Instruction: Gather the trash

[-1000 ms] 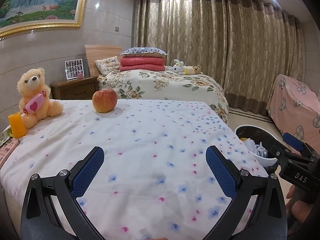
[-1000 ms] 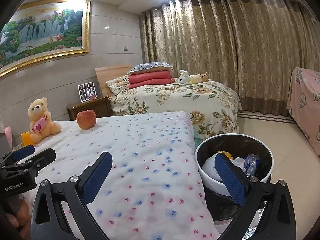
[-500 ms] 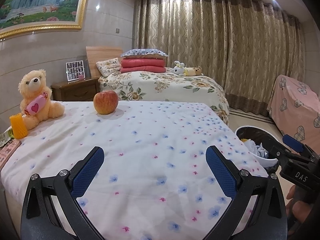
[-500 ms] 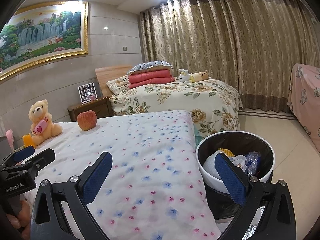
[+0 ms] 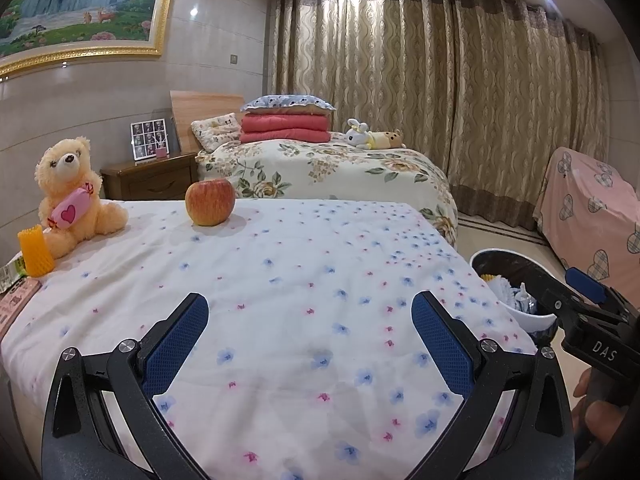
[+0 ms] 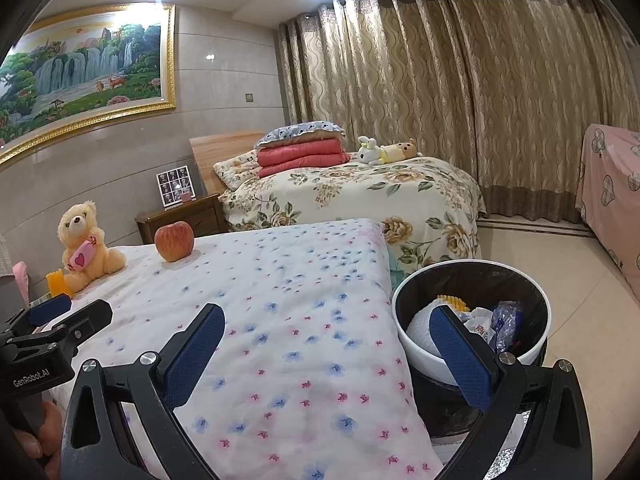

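Left wrist view shows our left gripper (image 5: 310, 332) spread and empty; wrappers (image 5: 10, 280) lie at the bed's (image 5: 300, 264) far-left edge. Right gripper (image 6: 328, 344), also spread, hovers beside the bin (image 6: 472, 272); we should reach low, pinching flat.

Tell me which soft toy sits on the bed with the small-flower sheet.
The tan teddy bear holding a pink heart candy, beside the apple. The white bunny and the other plush lie on the far rose-patterned bed.
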Demonstrator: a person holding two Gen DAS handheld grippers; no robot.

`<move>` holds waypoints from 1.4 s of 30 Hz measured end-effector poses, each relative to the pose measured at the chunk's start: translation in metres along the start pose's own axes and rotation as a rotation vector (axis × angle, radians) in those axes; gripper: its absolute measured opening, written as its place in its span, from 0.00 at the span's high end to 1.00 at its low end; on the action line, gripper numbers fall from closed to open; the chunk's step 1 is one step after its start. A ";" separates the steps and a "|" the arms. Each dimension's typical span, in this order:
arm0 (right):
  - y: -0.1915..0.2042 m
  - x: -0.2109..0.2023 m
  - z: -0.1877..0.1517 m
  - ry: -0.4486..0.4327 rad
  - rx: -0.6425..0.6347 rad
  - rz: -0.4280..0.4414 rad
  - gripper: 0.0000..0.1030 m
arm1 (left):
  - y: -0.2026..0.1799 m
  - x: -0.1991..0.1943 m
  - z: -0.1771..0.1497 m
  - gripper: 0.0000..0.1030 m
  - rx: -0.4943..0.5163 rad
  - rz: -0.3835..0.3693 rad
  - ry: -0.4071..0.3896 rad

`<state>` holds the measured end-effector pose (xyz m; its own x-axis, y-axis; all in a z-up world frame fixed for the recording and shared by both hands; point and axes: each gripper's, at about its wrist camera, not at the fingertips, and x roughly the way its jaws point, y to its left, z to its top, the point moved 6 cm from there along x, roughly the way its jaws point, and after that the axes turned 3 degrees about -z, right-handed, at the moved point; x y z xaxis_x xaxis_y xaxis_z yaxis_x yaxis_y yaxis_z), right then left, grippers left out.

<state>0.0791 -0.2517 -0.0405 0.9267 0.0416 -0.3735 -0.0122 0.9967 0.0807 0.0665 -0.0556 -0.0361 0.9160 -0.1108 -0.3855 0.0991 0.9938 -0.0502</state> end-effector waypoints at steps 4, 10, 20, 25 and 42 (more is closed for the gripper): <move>0.000 0.000 0.000 0.001 0.000 -0.001 0.00 | 0.000 0.000 0.000 0.00 0.002 -0.001 0.001; 0.000 0.000 0.000 0.000 0.001 -0.001 0.00 | 0.000 0.000 -0.001 0.00 0.002 -0.003 0.006; 0.000 0.000 0.001 0.000 0.007 0.000 0.00 | 0.000 0.001 -0.002 0.00 0.006 -0.003 0.007; 0.000 -0.001 0.001 0.000 0.010 0.000 0.00 | -0.001 0.001 -0.002 0.00 0.007 -0.004 0.008; -0.002 0.000 0.000 0.006 0.015 0.000 0.00 | -0.002 0.002 -0.003 0.00 0.010 -0.007 0.014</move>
<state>0.0787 -0.2533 -0.0403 0.9244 0.0416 -0.3791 -0.0061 0.9955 0.0943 0.0669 -0.0579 -0.0393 0.9096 -0.1183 -0.3982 0.1100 0.9930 -0.0437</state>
